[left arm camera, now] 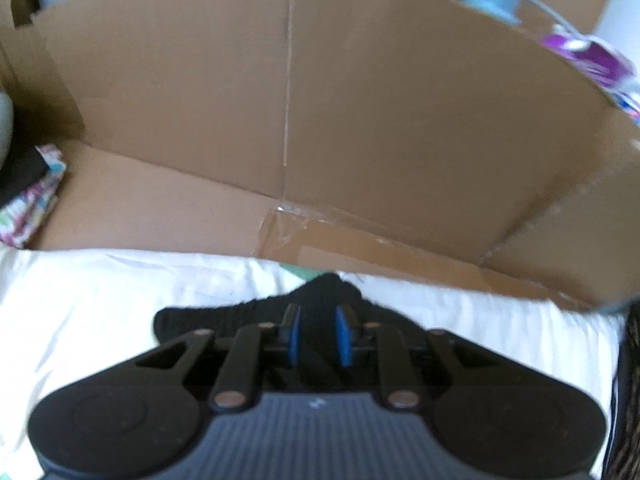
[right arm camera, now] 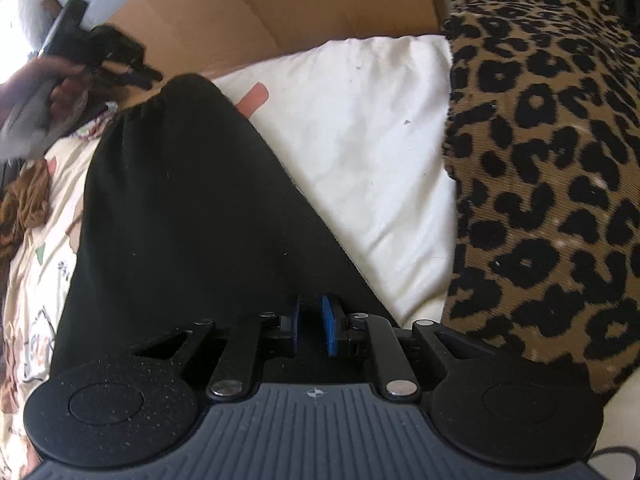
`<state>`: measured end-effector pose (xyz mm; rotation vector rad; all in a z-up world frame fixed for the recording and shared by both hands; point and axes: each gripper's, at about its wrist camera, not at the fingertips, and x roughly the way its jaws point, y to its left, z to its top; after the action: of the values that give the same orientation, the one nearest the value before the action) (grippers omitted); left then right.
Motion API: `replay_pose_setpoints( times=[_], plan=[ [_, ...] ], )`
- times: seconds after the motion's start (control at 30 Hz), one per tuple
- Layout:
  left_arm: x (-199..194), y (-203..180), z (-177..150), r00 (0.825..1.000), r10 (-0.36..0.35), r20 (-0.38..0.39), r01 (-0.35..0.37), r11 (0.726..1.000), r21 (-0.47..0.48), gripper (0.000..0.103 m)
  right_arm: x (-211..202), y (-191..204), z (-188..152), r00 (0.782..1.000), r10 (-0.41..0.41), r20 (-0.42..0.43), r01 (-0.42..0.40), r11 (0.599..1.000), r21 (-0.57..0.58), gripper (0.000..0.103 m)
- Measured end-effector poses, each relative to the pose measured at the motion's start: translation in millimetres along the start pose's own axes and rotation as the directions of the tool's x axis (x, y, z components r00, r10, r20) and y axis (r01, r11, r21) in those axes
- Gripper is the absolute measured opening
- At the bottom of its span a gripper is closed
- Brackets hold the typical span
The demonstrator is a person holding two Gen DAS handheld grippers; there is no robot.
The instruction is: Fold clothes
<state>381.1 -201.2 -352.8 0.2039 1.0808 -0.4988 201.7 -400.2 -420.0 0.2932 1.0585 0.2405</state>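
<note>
Left wrist view first: we take the black knit garment (left arm camera: 320, 304) as our landmark, lying on the white rumpled bedding (left arm camera: 100, 308). To its left and beyond it we see a scrap of colourful printed fabric (left arm camera: 38, 196) at the end of the large brown cardboard box (left arm camera: 360, 120), whose open side faces us just behind the garment. Our left gripper (left arm camera: 318, 334) sits right over the garment's near edge with its blue-padded jaws parted by a modest gap; dark cloth shows between the blue pads (left arm camera: 343, 336), but we cannot tell whether they have any of it pinched. In the right wrist view the same garment (right arm camera: 180, 208) spreads as a broad dark slab from a gathered, elastic-looking edge at its far end down to our right gripper (right arm camera: 312, 330), whose jaws stand almost closed with only a thin slot between them; it appears to rest on the cloth's near edge, though a firm hold is not clear. At the garment's far left the other gripper (right arm camera: 116, 64) hovers, blurred. To the garment's right lies a white pillow (right arm camera: 360, 140), and further right a leopard-print corduroy cushion (right arm camera: 540, 160). We judge the folding barely begun: the garment looks flat and single-layered, with no crease or doubled edge visible, so every fold and the final tidying appear to remain.
</note>
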Motion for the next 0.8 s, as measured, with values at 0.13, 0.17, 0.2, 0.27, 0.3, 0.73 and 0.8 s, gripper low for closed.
replay_pose_setpoints(
  times=[0.13, 0.17, 0.2, 0.27, 0.3, 0.73, 0.8],
  plan=[
    [-18, 1, -26, 1.000, -0.020, -0.013, 0.021, 0.997, 0.070, 0.028, -7, -1, 1, 1.000, 0.013, 0.020, -0.013, 1.000, 0.009, 0.019],
    [-20, 3, -31, 1.000, -0.026, -0.017, 0.027, 0.997, 0.070, 0.028, -8, -1, 3, 1.000, 0.014, 0.025, -0.014, 1.000, 0.010, 0.019],
    [-22, 4, -35, 0.999, -0.032, -0.021, 0.033, 0.997, 0.071, 0.028, -9, -1, 3, 0.999, 0.016, 0.028, -0.016, 1.000, 0.011, 0.019],
    [-23, 7, -41, 0.999, -0.036, -0.019, 0.037, 0.997, 0.070, 0.028, -11, 0, 5, 0.999, 0.019, 0.033, -0.020, 1.000, 0.009, 0.018],
    [-24, 8, -45, 0.999, -0.038, -0.019, 0.039, 0.997, 0.069, 0.028, -11, 1, 6, 0.999, 0.021, 0.035, -0.021, 1.000, 0.007, 0.018],
    [14, 21, -56, 0.997, 0.015, -0.079, -0.004, 0.989, 0.145, 0.028, 3, -2, 4, 1.000, -0.011, -0.009, 0.011, 1.000, 0.014, 0.018],
    [21, 23, -57, 0.996, 0.024, -0.091, -0.010, 0.988, 0.157, 0.023, 3, -7, 2, 1.000, -0.010, -0.011, 0.010, 1.000, 0.029, 0.018]
  ],
)
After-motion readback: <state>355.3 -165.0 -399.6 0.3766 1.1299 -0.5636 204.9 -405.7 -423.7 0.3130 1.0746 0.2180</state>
